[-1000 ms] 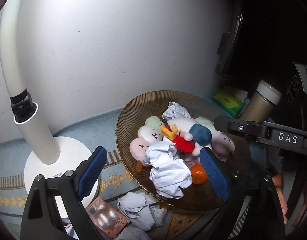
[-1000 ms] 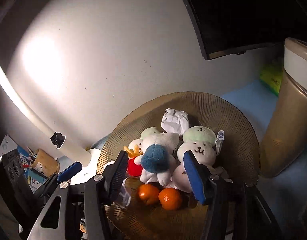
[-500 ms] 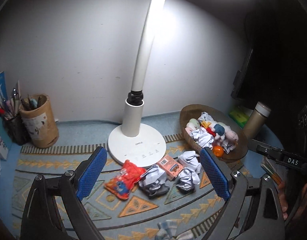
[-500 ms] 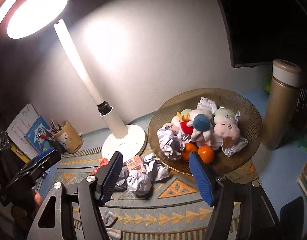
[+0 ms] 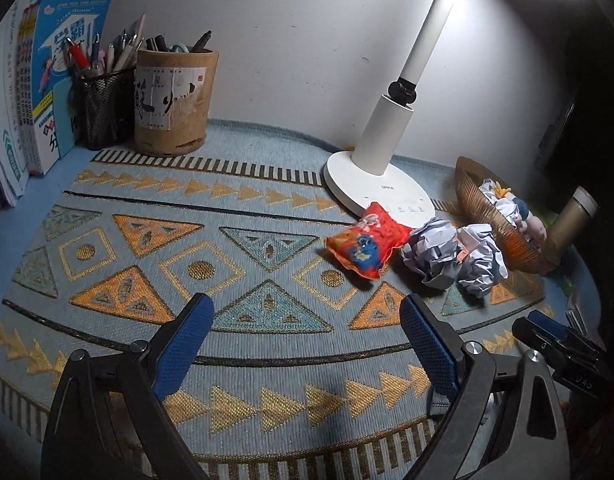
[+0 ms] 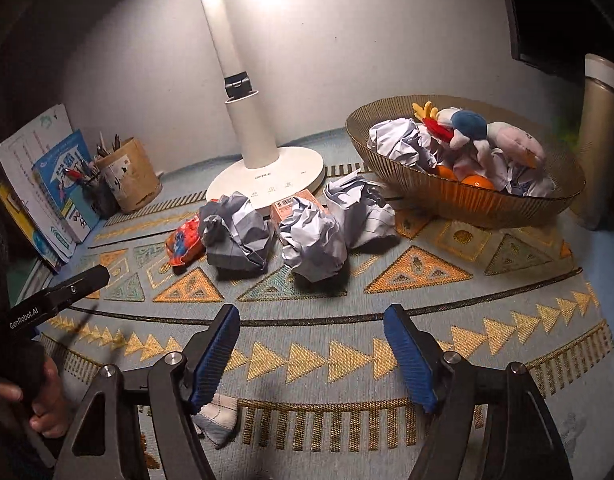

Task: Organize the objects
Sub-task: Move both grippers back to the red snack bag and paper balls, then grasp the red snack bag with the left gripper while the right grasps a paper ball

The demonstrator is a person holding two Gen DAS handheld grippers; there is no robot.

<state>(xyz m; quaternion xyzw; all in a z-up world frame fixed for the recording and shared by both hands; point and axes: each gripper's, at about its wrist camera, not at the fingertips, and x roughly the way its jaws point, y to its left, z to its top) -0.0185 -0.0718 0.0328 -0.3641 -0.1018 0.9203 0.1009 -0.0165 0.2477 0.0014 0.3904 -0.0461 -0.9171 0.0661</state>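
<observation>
Three crumpled paper balls [image 6: 315, 240] lie on the patterned mat near a red snack packet [image 6: 183, 240] and a small orange box [image 6: 293, 205]. A ribbed amber bowl [image 6: 487, 204] at right holds plush toys [image 6: 463, 128], paper and oranges [image 6: 477, 182]. My right gripper [image 6: 311, 352] is open and empty, low over the mat in front of the paper balls. My left gripper [image 5: 307, 344] is open and empty over the mat; the packet [image 5: 367, 246] and paper balls [image 5: 431, 254] lie ahead to its right. A small folded paper [image 6: 217, 416] lies under the right gripper's left finger.
A white desk lamp [image 6: 267, 176] stands behind the paper balls. Pen holders [image 5: 171, 100] and books [image 5: 47, 92] stand at the back left. A tan flask [image 6: 599, 144] stands right of the bowl, with a dark monitor [image 6: 555, 12] behind.
Both grippers have pulled back and down from over the bowl to low over the mat's front. Both stay open and empty.
</observation>
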